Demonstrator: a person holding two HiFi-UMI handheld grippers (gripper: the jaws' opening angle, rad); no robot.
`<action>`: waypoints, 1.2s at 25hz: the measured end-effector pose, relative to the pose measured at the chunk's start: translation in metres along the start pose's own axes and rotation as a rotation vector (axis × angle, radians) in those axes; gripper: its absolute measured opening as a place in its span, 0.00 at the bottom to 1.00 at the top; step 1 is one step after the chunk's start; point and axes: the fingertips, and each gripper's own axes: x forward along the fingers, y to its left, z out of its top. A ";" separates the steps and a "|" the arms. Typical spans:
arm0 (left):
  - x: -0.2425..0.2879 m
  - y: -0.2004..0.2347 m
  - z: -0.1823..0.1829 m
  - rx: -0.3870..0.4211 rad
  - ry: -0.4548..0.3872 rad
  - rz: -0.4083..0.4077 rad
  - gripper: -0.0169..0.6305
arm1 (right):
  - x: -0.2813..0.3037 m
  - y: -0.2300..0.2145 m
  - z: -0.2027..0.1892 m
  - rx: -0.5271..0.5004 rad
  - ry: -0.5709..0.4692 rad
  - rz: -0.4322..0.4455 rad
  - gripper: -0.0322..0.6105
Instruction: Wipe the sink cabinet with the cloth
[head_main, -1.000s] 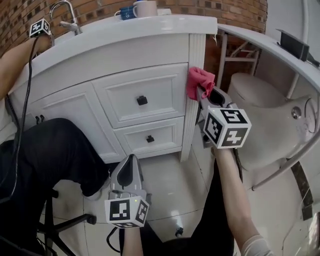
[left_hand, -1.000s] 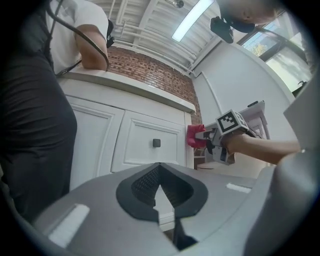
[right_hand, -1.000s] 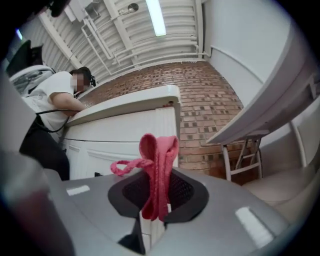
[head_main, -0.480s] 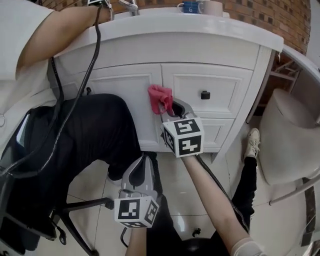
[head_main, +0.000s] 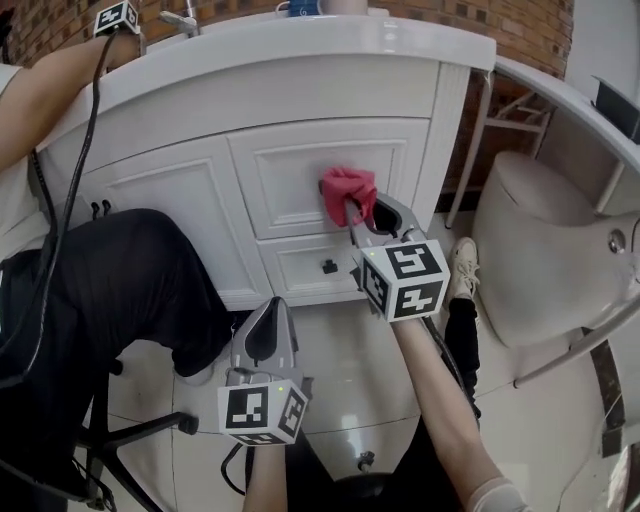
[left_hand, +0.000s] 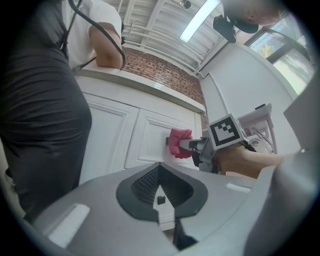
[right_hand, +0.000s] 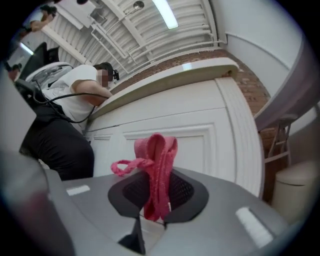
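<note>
Head view, looking steeply down: a white sink cabinet (head_main: 200, 190) fills the upper part, with a door on the left and two drawers on the right. The right gripper (head_main: 360, 207) reaches forward with a pink cloth (head_main: 347, 188) clamped in its jaws. The bunched cloth lies against the front of the upper drawer (head_main: 290, 160), near its middle. The lower drawer's dark knob (head_main: 329, 266) shows just beneath. The left gripper (head_main: 266, 318) hangs lower, over the pale tiled floor (head_main: 340, 370) and well apart from the cabinet. At the left, another person (head_main: 110, 280) in black trousers sits on a chair (head_main: 110, 440), one arm up on the countertop (head_main: 300, 40) near a tap (head_main: 180, 18). A white toilet (head_main: 530, 240) stands at the right.

Left gripper view: the left gripper's (left_hand: 160, 186) jaws are drawn together and hold nothing. Beyond them, seen from the side, the cloth (left_hand: 178, 143) touches the drawer front, with the right gripper behind it. The seated person's dark trousers fill the left side.

Right gripper view: the right gripper's (right_hand: 157, 202) jaws are clamped on the cloth (right_hand: 157, 165), which stands up in folds between them, a loose loop trailing left. The panelled drawer front (right_hand: 200, 145) is directly behind it, and the other person (right_hand: 75, 100) leans on the countertop at the left.
</note>
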 end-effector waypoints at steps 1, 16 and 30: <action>0.005 -0.009 -0.001 0.001 0.001 -0.011 0.05 | -0.005 -0.019 -0.001 0.004 0.000 -0.040 0.14; 0.012 0.006 0.006 0.028 0.005 0.016 0.05 | -0.071 -0.132 -0.007 0.058 0.032 -0.297 0.14; 0.013 0.091 0.024 0.037 -0.008 0.115 0.05 | 0.049 0.152 -0.071 0.136 0.085 0.160 0.14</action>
